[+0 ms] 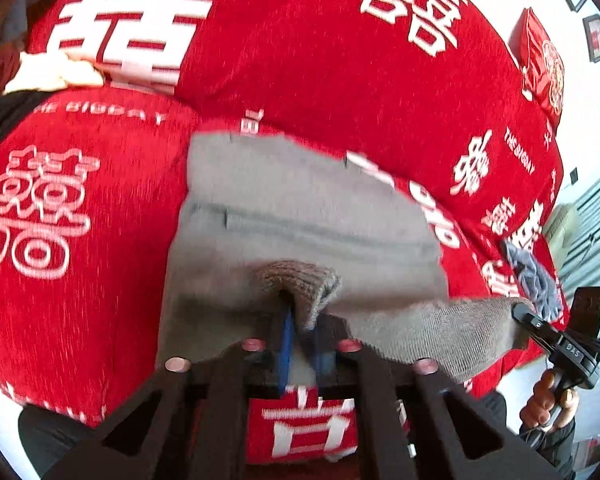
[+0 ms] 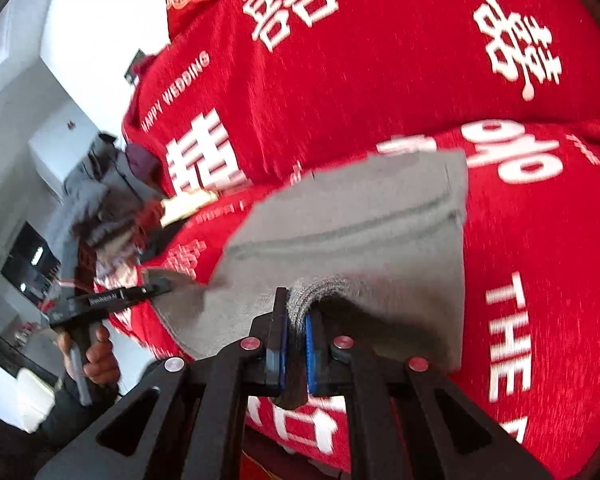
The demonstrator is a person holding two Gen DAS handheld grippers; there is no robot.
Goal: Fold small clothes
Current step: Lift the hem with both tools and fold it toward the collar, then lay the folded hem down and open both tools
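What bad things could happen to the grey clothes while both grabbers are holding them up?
1. Each hand-held gripper, left and right, pinches only a small bunch of the grey garment's ribbed edge, so a corner might slip out.
2. The far end still lies on the red cover, so it may drag and fold crooked.
3. The clothes pile nearby could get snagged.

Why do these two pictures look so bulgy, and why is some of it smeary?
Left wrist view: a fisheye lens bows the red cover outward; the grey garment is smeared by motion, while the left gripper pinching it stays sharp. Right wrist view: same bulge, dark corners, lettering streaked; the right gripper is crisp, and the white wall at left is washed out.
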